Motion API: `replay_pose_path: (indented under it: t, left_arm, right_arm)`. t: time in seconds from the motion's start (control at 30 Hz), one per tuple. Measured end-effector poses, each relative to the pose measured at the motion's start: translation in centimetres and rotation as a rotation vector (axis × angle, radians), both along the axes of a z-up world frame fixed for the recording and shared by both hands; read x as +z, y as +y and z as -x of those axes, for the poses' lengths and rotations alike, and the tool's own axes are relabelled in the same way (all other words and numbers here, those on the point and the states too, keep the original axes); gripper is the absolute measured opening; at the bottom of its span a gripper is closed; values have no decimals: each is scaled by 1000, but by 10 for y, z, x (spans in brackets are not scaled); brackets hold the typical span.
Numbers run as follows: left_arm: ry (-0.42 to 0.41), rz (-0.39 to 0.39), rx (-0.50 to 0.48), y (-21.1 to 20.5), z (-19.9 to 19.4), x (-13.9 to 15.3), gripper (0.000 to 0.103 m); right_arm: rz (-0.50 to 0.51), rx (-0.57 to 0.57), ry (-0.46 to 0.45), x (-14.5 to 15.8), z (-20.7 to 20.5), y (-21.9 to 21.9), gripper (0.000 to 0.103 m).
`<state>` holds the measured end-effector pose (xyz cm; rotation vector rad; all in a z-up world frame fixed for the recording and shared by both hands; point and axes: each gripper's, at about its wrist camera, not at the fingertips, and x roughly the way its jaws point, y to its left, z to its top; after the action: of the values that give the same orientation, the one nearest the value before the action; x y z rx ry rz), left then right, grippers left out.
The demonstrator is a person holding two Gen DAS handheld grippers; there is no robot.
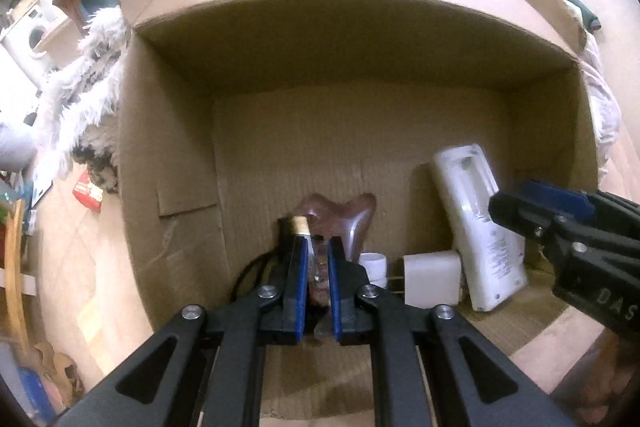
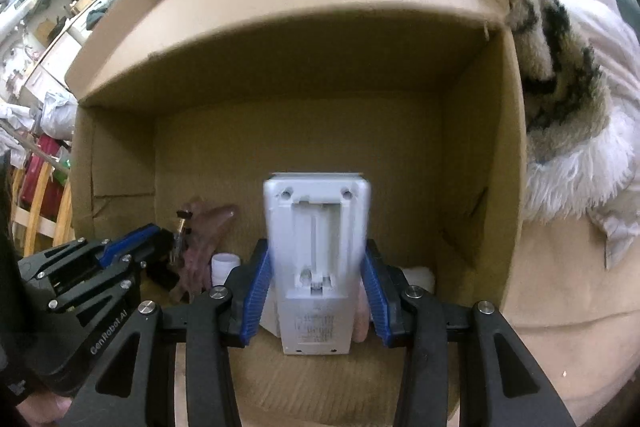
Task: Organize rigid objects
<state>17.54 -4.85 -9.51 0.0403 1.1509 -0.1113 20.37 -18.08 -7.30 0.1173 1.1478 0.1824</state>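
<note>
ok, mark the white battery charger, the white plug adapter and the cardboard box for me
white battery charger (image 2: 316, 239), right wrist view, on its moulded back panel.
white plug adapter (image 1: 432, 277), left wrist view, on its flat front face.
cardboard box (image 1: 320, 147), left wrist view, on the bare back wall.

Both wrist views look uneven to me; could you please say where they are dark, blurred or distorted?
Left wrist view: the brown cardboard box is dim inside, its rim bowed by the fisheye, the room at left washed out. Right wrist view: same shadowed interior, and the white plastic device with an open battery bay is slightly smeared.
</note>
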Motion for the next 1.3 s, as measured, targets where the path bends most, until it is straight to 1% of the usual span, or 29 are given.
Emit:
replay_pose_path:
  t: [0.03,0.07,0.1,0.13,0.17,0.2,0.23,0.27,0.3,0.33,0.4,0.47,0.53,0.6,0.63,0.67,0.7,0.73,0.77,0.83,0.93,1.0,1.03,1.07,1.13,1.17,1.2,1.23,1.3]
  left_arm:
    - [0,3,-2,0,1,1,10]
    - [-2,0,-3,4,-1,0,12]
    - [-5,-9,-4,5,1,1,15]
    - [-5,-14,-3,4,3,2,22]
    - [-4,-10,0,5,5,5,30]
    - [-3,-2,4,6,6,8,33]
    - [-4,9,9,8,7,13,42]
    - [-18,19,19,11,10,22,54]
    - [-36,20,27,14,12,30,59]
    - [-56,20,37,18,15,39,63]
    - [-105,18,51,24,25,58,63]
    - [-143,-4,58,30,37,75,63]
    - [-195,-4,49,35,47,92,63]
    - [-251,-4,46,40,68,110,63]
    - [-272,-7,52,42,74,115,66]
    - [-298,-16,73,46,86,122,75]
    - [-305,-13,84,51,91,126,80]
    - [-309,1,90,54,98,129,86]
    - [-313,31,87,55,109,133,87]
    - [-303,58,84,53,121,136,90]
    - [-294,88,103,54,140,131,102]
    - [-322,94,103,55,148,125,102]
    - [-338,85,98,55,151,121,102]
    - [-349,52,84,53,154,113,102]
    - [-337,9,80,51,153,100,102]
    - [-308,7,99,51,150,93,102]
    - [-293,26,108,52,147,91,102]
    - [-281,53,119,53,145,90,102]
    - [-278,56,125,53,142,87,102]
  right_arm:
    - [-10,3,-9,2,1,0,50]
    - [-19,3,-17,4,1,0,53]
    - [-23,3,-24,6,2,1,61]
    - [-27,3,-31,7,3,1,64]
    - [-33,2,-36,9,4,1,64]
    - [-39,1,-41,11,5,1,66]
    - [-44,-4,-54,16,6,-1,74]
    - [-53,-12,-77,23,9,-3,81]
    - [-66,-20,-108,31,13,-5,94]
    - [-72,-22,-132,38,17,-6,103]
    - [-80,-25,-179,53,26,-8,103]
    - [-79,-22,-214,67,37,-10,103]
    - [-75,-26,-265,81,54,-10,103]
    - [-66,-22,-300,94,71,-10,103]
    - [-59,-22,-323,101,82,-9,103]
    - [-55,-18,-340,106,88,-10,103]
    - [-46,-15,-359,111,98,-10,103]
    - [-35,-16,-373,116,108,-10,103]
    - [-29,-15,-383,118,116,-8,103]
    - [-22,-10,-399,121,132,-3,103]
    - [-27,-5,-396,117,149,-1,103]
    - [-17,-6,-394,111,159,0,103]
    - [-16,-8,-393,106,163,-1,103]
    - [-16,-10,-392,101,166,-1,103]
    - [-11,-18,-361,90,167,-3,103]
    - [-21,-30,-354,86,166,-4,103]
    - [-27,-41,-361,86,164,-5,103]
    - [-22,-48,-376,85,162,-5,103]
    - [3,-51,-386,84,157,-2,103]
